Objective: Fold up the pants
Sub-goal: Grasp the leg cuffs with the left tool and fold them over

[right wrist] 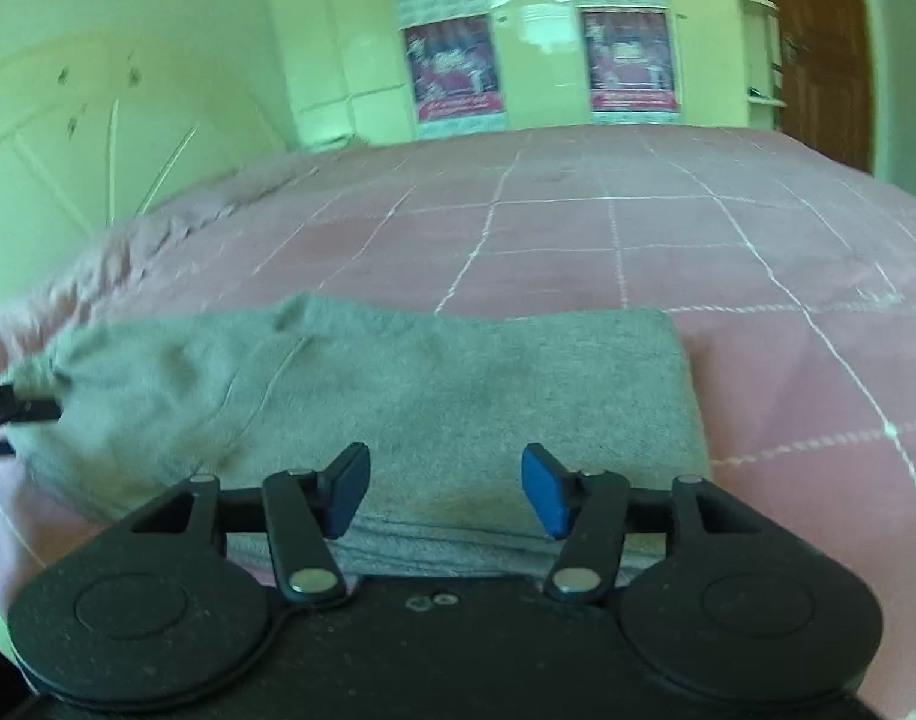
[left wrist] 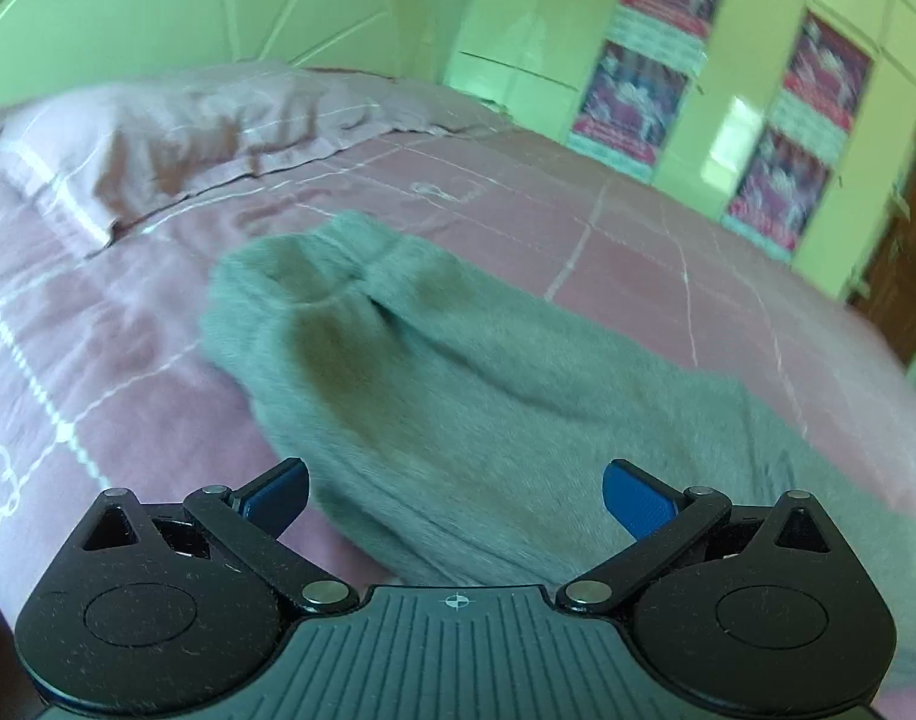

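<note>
- A big bed [right wrist: 667, 240] with a pink cover with thin white lines.
- Soft grey folded pants [right wrist: 458, 384] lie on it.
- A pink pillow [left wrist: 176, 138] lies at one end.

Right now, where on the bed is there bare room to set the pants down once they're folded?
The pink bedspread lies bare beyond the gray pants, toward the postered wall, and to the right of their folded edge. It is crowded near the pillow and under both open grippers, left and right, where the pants lie.
</note>
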The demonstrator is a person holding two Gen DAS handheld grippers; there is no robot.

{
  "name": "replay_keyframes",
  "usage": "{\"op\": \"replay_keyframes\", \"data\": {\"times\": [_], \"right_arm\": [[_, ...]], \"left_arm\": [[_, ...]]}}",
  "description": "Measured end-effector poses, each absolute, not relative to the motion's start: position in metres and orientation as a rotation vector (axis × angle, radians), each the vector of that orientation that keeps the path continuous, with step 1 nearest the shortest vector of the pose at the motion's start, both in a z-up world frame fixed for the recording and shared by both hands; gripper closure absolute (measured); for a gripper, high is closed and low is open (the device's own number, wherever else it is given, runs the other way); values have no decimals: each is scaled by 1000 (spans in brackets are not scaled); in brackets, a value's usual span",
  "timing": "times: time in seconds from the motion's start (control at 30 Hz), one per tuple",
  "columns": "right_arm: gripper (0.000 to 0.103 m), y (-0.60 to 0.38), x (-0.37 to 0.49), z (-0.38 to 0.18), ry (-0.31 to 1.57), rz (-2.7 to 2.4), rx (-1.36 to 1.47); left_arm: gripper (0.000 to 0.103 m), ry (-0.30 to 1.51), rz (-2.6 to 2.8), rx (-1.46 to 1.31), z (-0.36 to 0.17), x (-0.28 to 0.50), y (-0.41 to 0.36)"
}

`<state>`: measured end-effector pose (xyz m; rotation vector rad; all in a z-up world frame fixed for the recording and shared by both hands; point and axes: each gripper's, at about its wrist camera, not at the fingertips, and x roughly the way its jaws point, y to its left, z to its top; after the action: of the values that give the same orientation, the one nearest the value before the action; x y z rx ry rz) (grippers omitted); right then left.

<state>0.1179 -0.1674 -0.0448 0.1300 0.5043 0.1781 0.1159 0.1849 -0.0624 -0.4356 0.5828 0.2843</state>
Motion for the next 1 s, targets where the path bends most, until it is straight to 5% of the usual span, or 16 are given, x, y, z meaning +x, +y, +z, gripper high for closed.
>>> {"op": "replay_keyframes", "data": {"times": [0.13, 0.27, 0.53, 0.57, 0.6, 0.87, 1.0], "right_arm": [[54, -176, 117, -47, 467, 158, 154], [40, -173, 110, -47, 428, 178, 153], [40, -125, 124, -50, 449, 257, 83], [40, -113, 124, -49, 444, 283, 56], [40, -99, 125, -48, 437, 312, 27], [37, -9, 134, -90, 530, 345, -406], [43, -32, 122, -58, 462, 387, -228]], "left_arm": [[0, 574, 318, -565, -69, 102, 231], [0, 618, 254, -614, -94, 118, 269], [0, 504, 80, -709, -120, 167, 302], [17, 509, 89, -705, -119, 170, 302], [66, 542, 127, -678, -117, 174, 303], [66, 515, 71, -679, -110, 171, 309], [66, 475, 63, -620, -86, 166, 303]]}}
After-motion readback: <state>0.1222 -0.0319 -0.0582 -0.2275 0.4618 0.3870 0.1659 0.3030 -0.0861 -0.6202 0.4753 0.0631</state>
